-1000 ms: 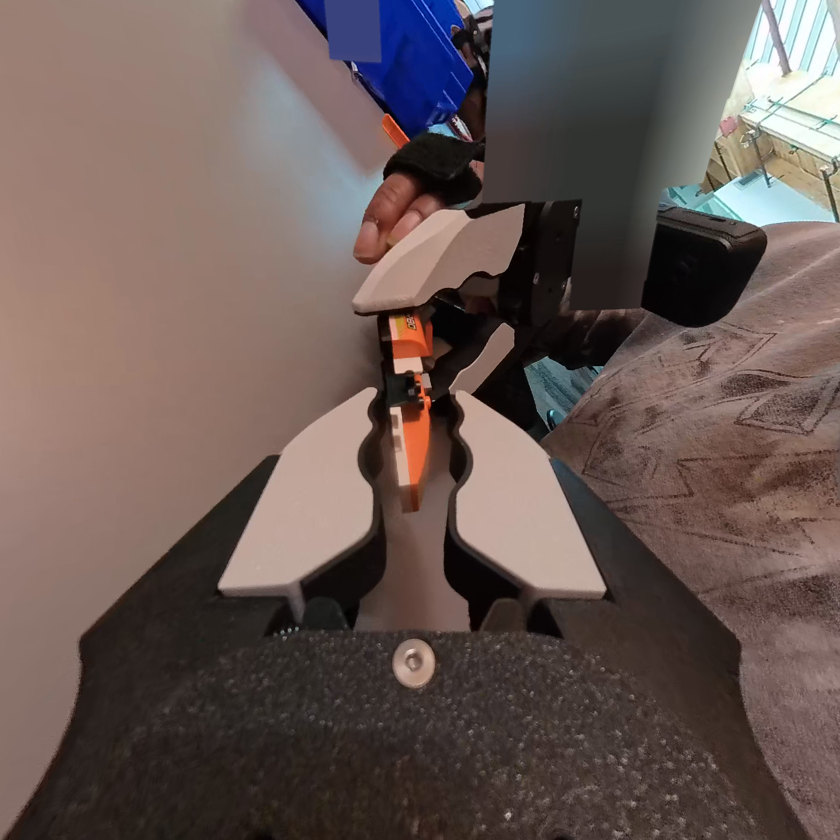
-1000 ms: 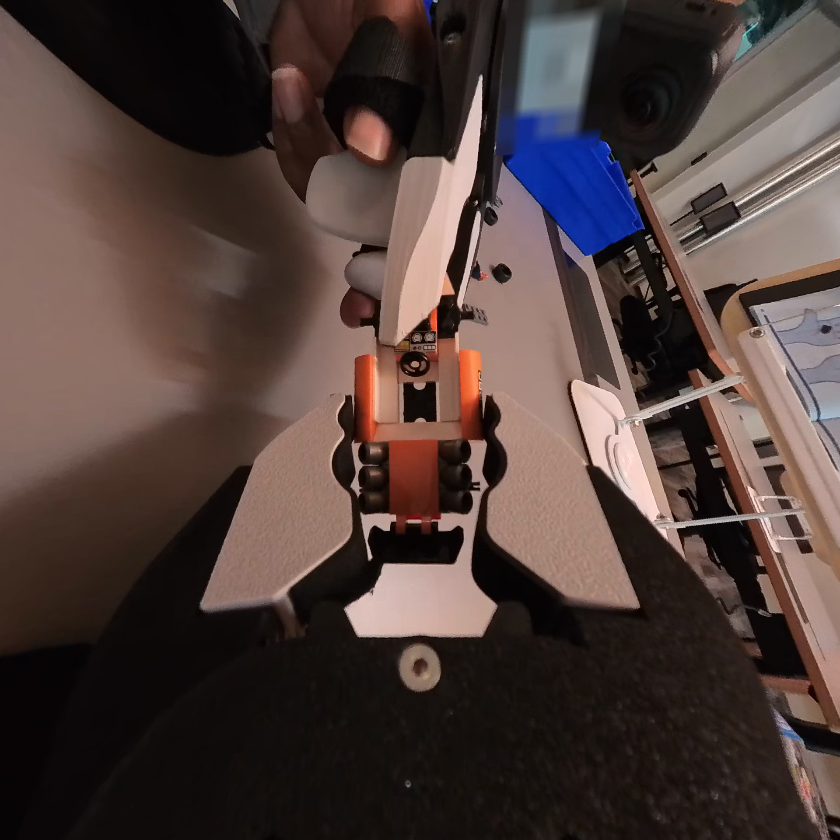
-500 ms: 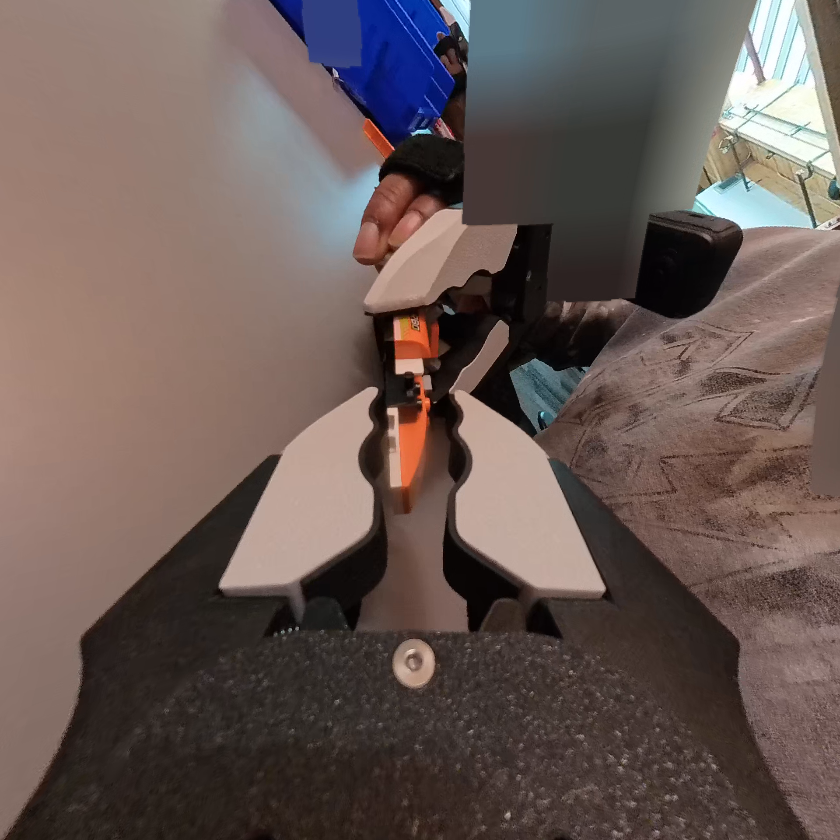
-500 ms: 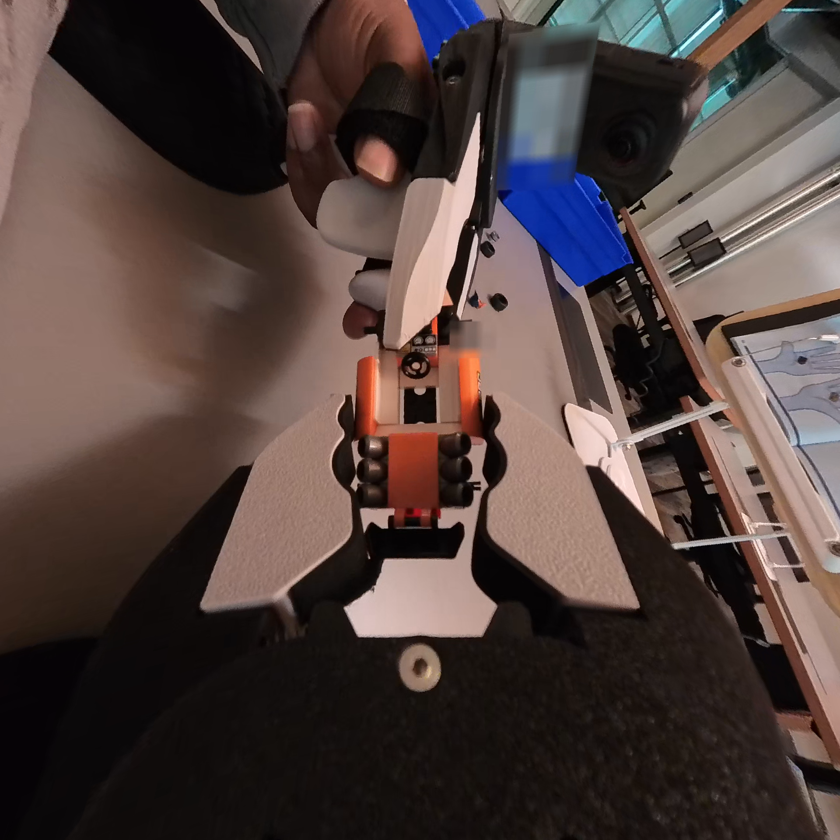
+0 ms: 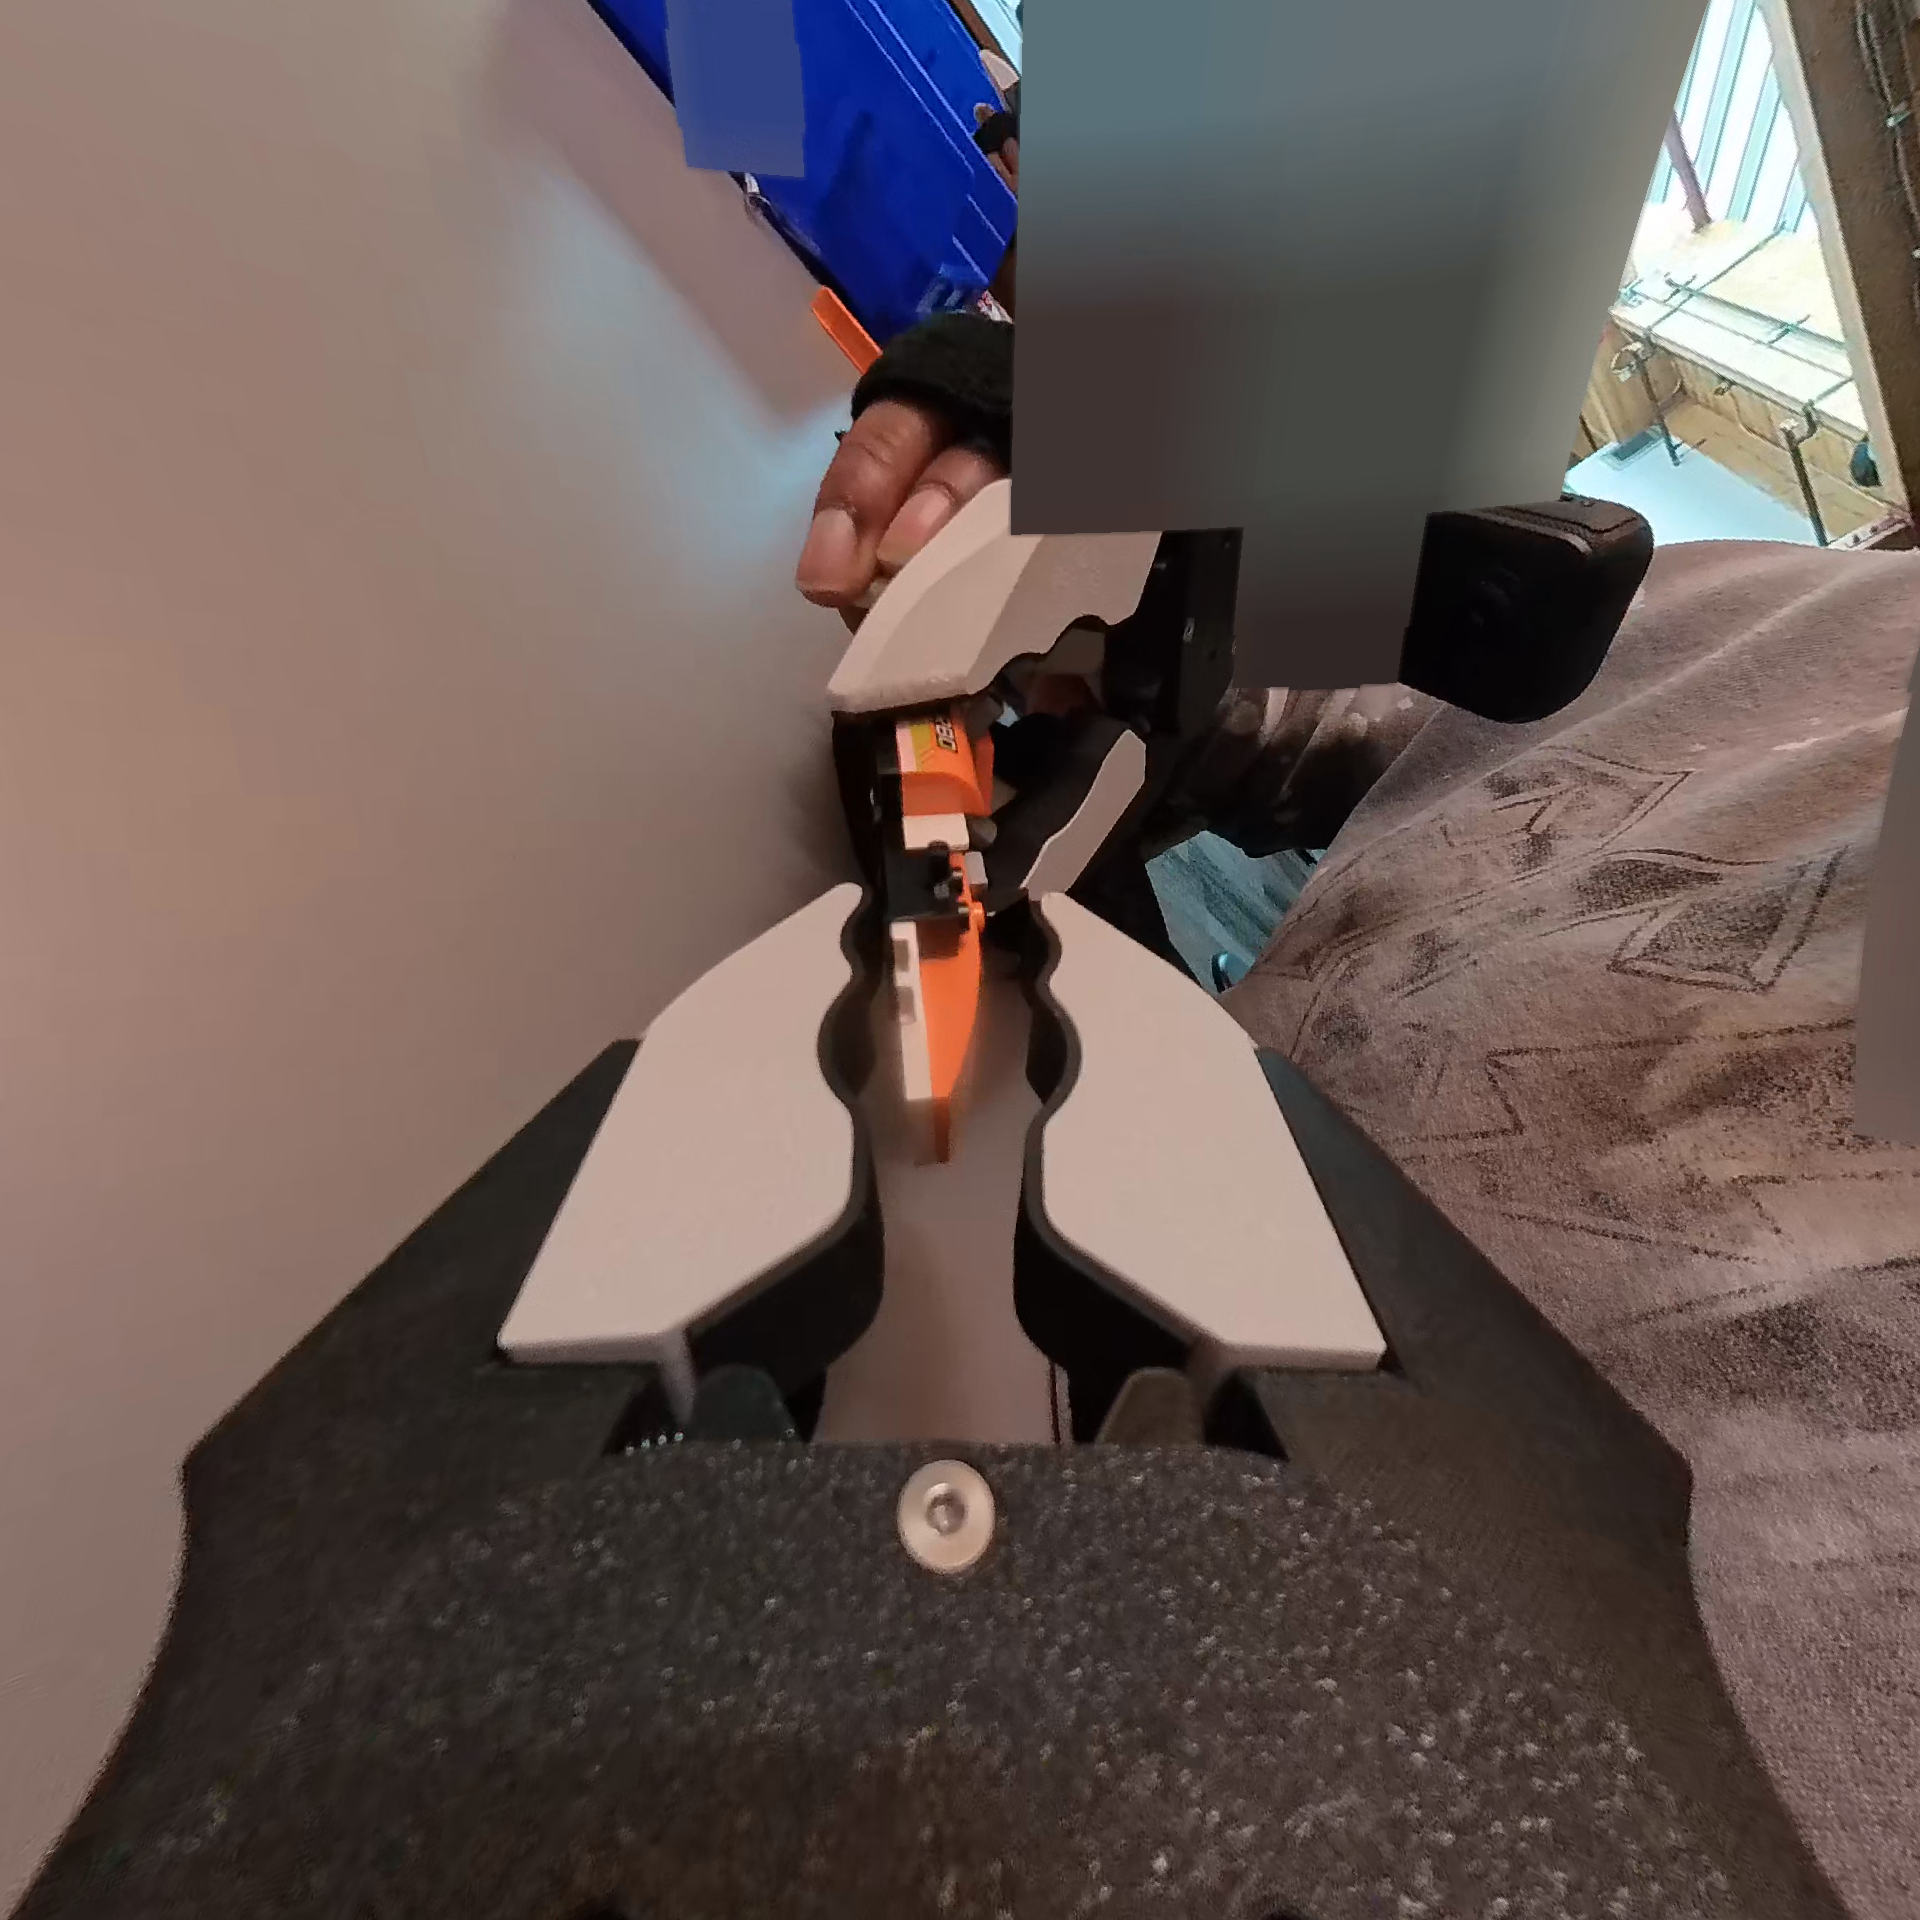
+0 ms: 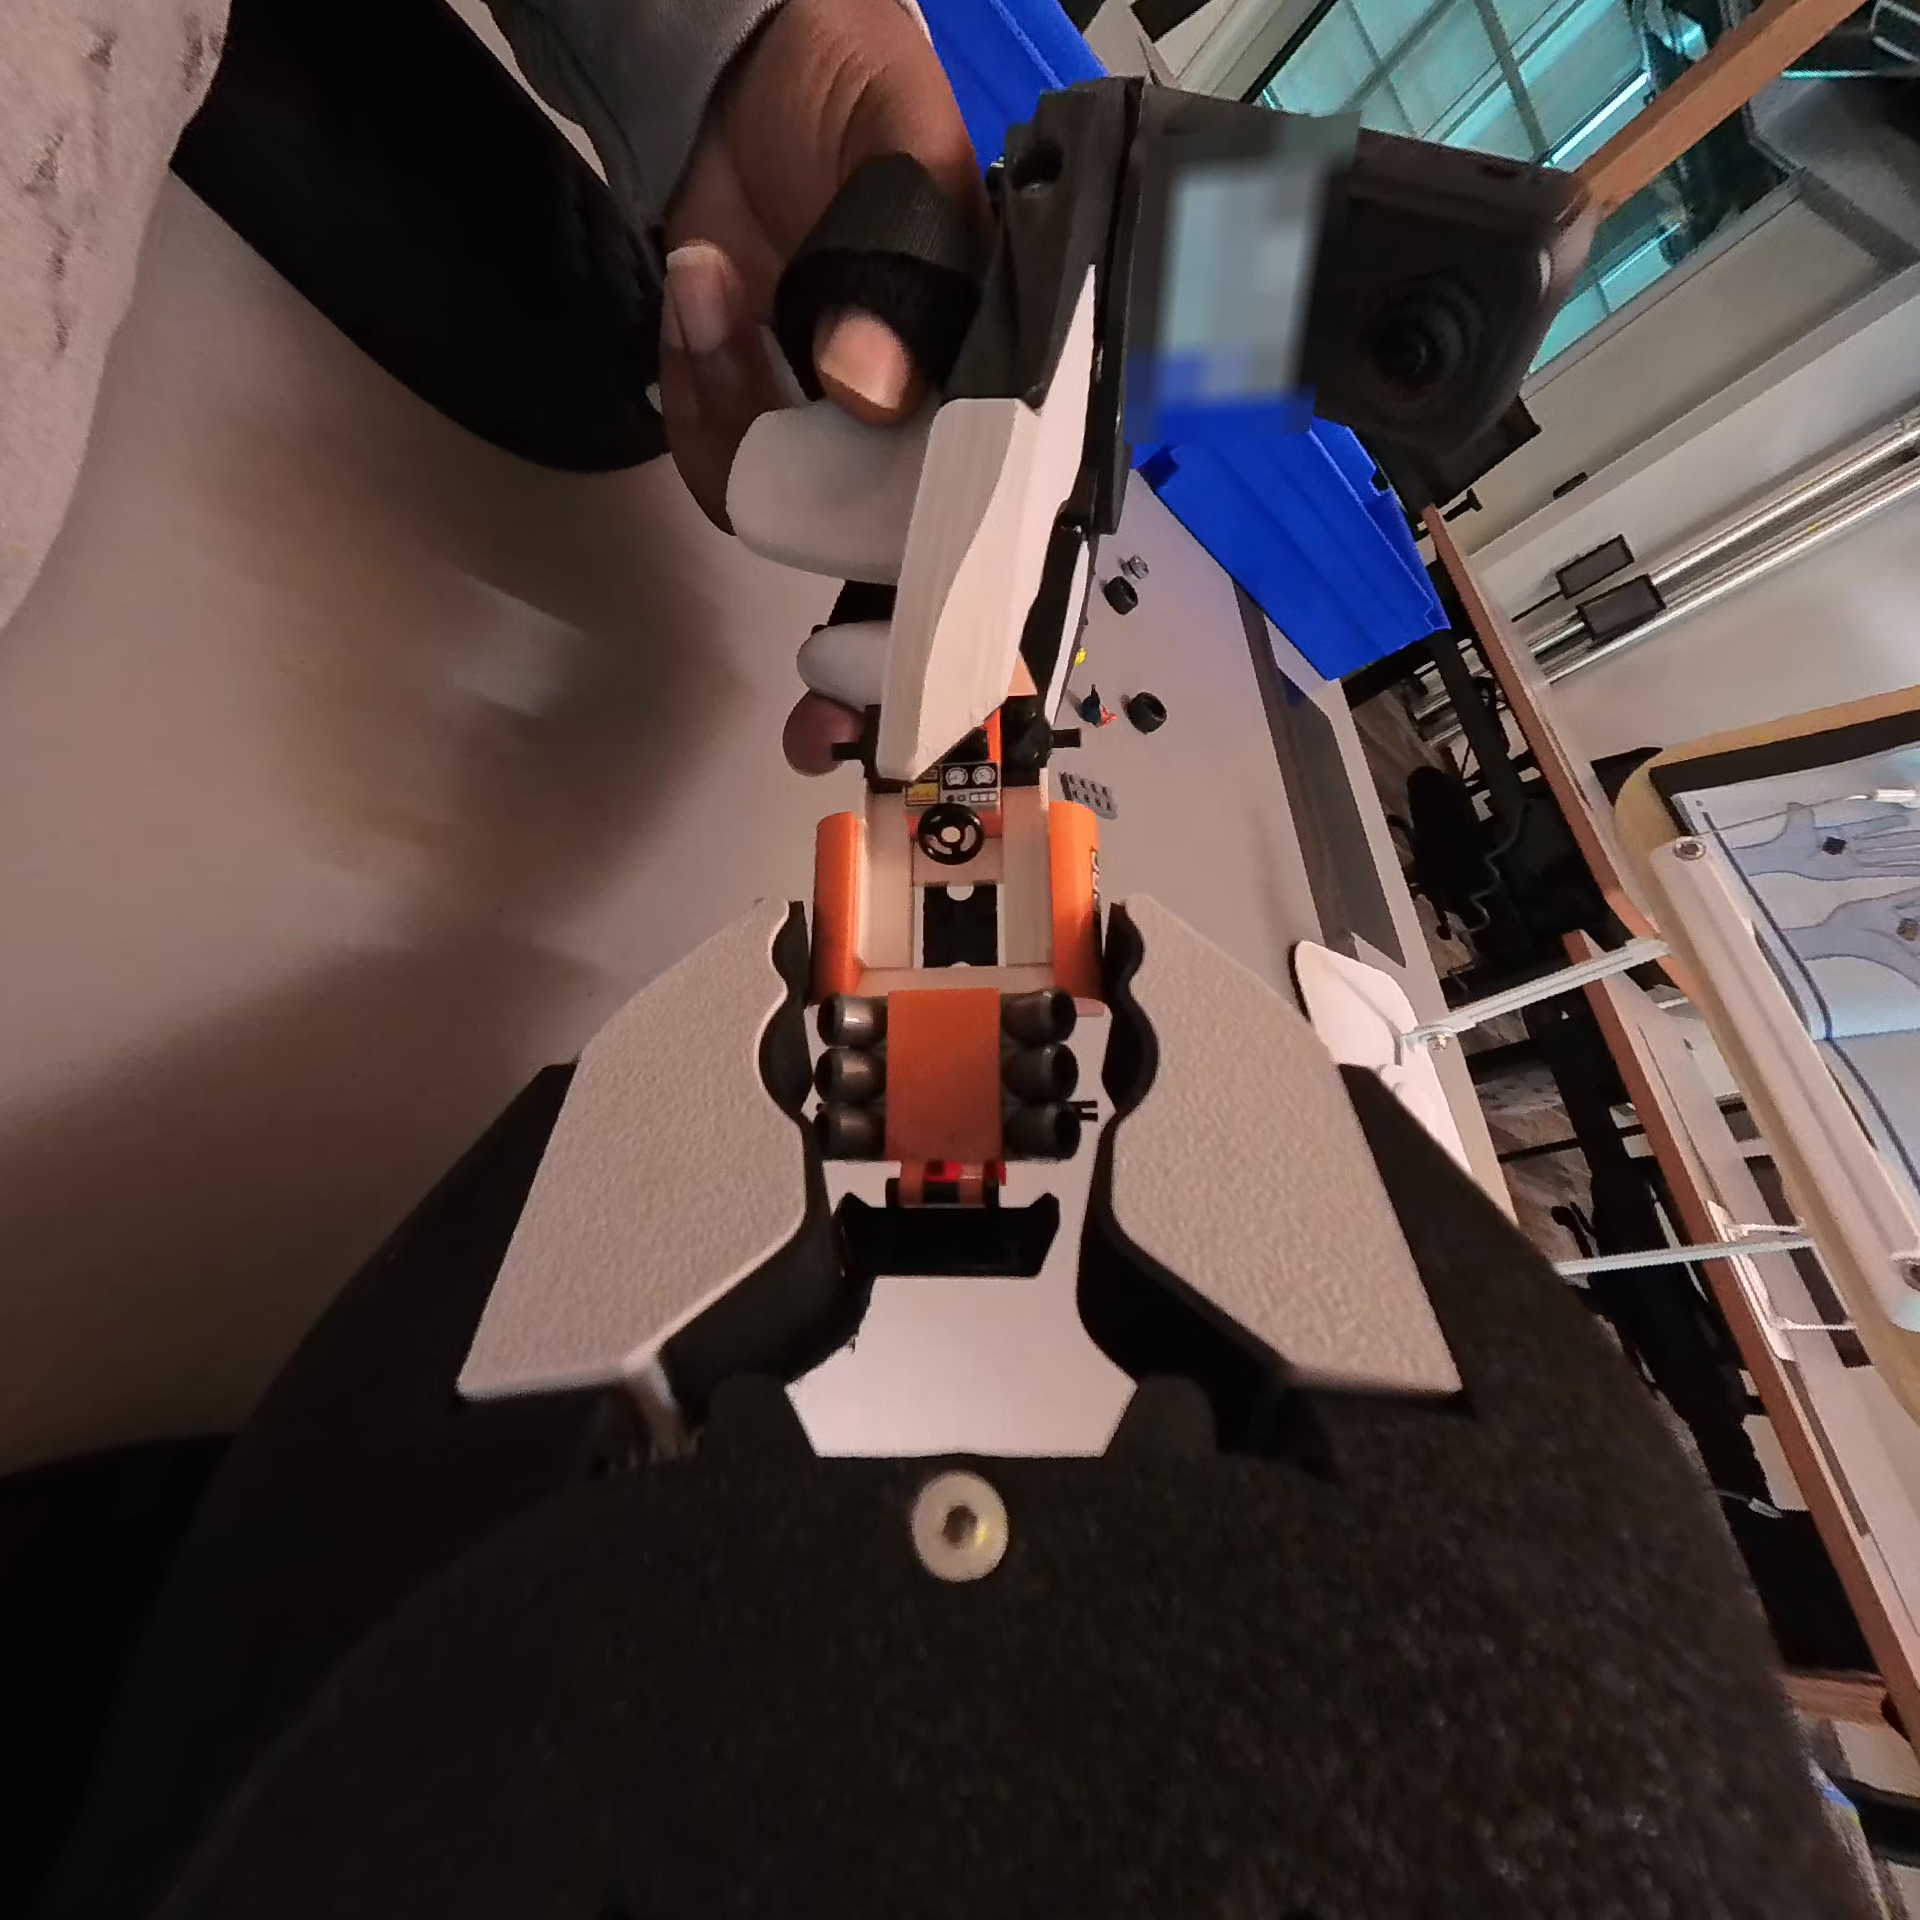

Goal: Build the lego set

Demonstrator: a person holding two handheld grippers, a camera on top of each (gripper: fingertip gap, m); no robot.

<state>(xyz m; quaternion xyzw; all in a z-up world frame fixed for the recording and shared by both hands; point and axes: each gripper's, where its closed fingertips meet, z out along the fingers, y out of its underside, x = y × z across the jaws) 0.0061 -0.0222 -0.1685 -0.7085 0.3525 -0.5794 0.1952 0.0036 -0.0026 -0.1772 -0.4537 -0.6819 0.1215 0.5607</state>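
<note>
An orange, white and black lego car with a steering wheel and grey exhaust pipes is held in the air between both grippers. My right gripper is shut on the car's orange sides, with the rear pipes between its fingers. My left gripper is shut on the car's front end, which shows edge-on there. In the right wrist view the left gripper comes down from above over the dashboard. In the left wrist view the right gripper holds the car's far end. A hand holds each gripper.
The white table lies at the left. A blue bin stands at its far side. Two loose black wheels, a small grey plate and a white tray lie on the table. A person's grey patterned clothing fills the right. Only a small space, under 4 cm, lies between the two pairs of fingers.
Both grippers keep their hold on the car. The pair has tilted a little, so the car's rear pipes and the room behind sit differently in the right wrist view.
</note>
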